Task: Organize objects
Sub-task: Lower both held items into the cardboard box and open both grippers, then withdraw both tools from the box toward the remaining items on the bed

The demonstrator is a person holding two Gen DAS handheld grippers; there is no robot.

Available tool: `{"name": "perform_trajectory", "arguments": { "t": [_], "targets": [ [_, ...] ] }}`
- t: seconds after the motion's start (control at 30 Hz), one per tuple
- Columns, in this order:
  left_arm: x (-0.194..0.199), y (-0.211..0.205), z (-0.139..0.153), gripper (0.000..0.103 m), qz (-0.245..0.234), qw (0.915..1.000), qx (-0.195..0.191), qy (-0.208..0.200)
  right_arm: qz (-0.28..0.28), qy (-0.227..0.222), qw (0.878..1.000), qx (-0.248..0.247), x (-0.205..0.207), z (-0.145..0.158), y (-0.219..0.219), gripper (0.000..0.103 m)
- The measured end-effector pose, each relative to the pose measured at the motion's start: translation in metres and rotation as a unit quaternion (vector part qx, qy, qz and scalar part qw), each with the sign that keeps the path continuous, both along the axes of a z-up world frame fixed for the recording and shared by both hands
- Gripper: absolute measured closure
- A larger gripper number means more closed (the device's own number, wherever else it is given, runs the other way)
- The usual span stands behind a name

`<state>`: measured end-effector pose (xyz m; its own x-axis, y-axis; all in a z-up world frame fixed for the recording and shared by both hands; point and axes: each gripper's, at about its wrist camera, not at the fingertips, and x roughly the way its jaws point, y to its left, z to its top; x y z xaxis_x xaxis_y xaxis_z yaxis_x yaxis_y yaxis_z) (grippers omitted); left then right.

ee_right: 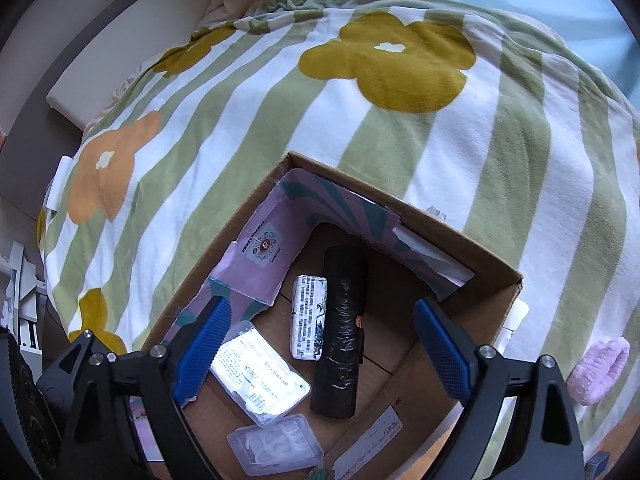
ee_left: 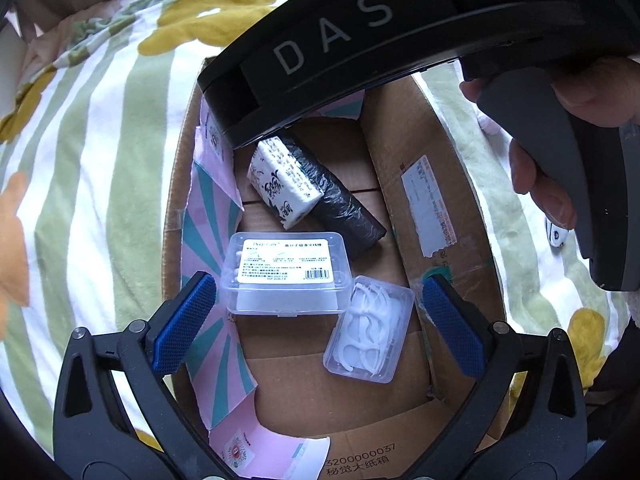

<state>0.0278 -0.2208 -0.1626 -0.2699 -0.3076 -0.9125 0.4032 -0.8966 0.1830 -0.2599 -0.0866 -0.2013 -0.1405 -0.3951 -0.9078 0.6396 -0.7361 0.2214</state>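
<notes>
Left wrist view: both tongs, left tongs [ee_left: 316, 320] and right tongs [ee_right: 320, 344], hang released and empty over the cardboard box [ee_left: 400, 184]. The floss case [ee_left: 368, 328] lies inside, between them. Next, probably fetch the pink item [ee_right: 598, 372] right of the right tongs.

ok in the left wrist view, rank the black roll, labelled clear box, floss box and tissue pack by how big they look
1. Labelled clear box, though it lies nearer the camera
2. Black roll, partly hidden by the tissue pack
3. Floss box and tissue pack: too alike to rank

both wrist views, close above cardboard box [ee_left: 404, 168]
</notes>
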Motion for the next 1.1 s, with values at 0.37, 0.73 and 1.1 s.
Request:
{"name": "perform_trajectory", "arguments": {
  "t": [0.37,0.73,1.1],
  "targets": [
    [0.011,0.022,0.038,0.0,0.018,0.9996,-0.014,0.015,-0.022,0.03,0.999,-0.001,0.029,0.049,0.018,0.012],
    [0.04,0.061,0.096,0.0,0.056,0.9972,-0.016,0.047,-0.053,0.06,0.997,-0.004,0.086,0.127,0.074,0.012],
    [0.037,0.128,0.135,0.0,0.066,0.9947,-0.021,0.076,-0.139,0.113,0.984,0.02,0.136,0.174,0.173,0.012]
  ]
}}
